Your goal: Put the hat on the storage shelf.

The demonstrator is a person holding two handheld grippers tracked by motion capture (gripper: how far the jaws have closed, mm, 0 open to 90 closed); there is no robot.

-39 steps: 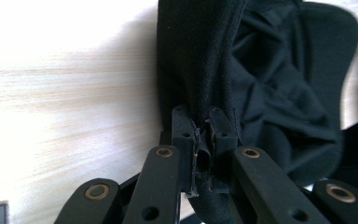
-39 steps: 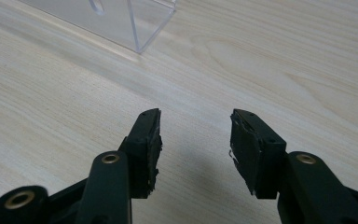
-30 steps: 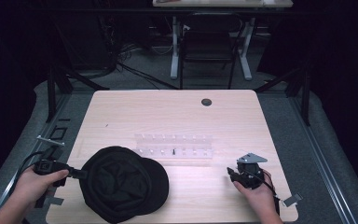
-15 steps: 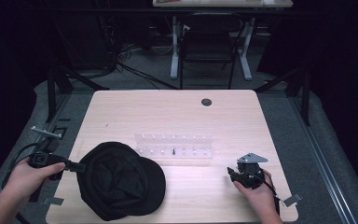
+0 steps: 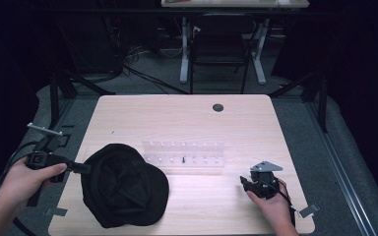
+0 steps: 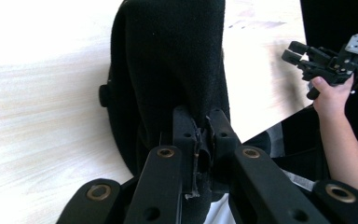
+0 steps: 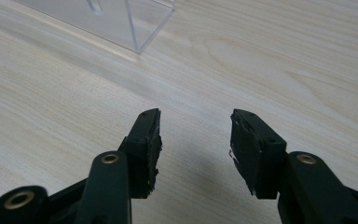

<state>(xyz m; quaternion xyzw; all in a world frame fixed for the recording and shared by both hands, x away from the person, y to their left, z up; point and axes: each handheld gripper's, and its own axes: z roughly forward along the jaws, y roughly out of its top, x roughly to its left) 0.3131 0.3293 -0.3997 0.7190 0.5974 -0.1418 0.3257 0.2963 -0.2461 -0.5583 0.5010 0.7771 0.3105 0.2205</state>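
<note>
Our left gripper [image 6: 199, 122] pinches the black cap [image 5: 125, 184] at its nine-o'clock edge — our right gripper [image 7: 195, 140] rests jaws apart, empty, on the wooden table [image 5: 177, 118].

dark lab/studio, wood table [image 5: 187, 118], floor cables [image 5: 142, 73], desk legs behind [image 5: 184, 49]

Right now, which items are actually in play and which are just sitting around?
In play:
- black cap, its edge pinched by the left gripper
- right gripper, jaws open, holding nothing, low over the table

Lying about:
- clear acrylic rack beside the cap
- dark round grommet near the far edge
- chair beyond the table
</note>
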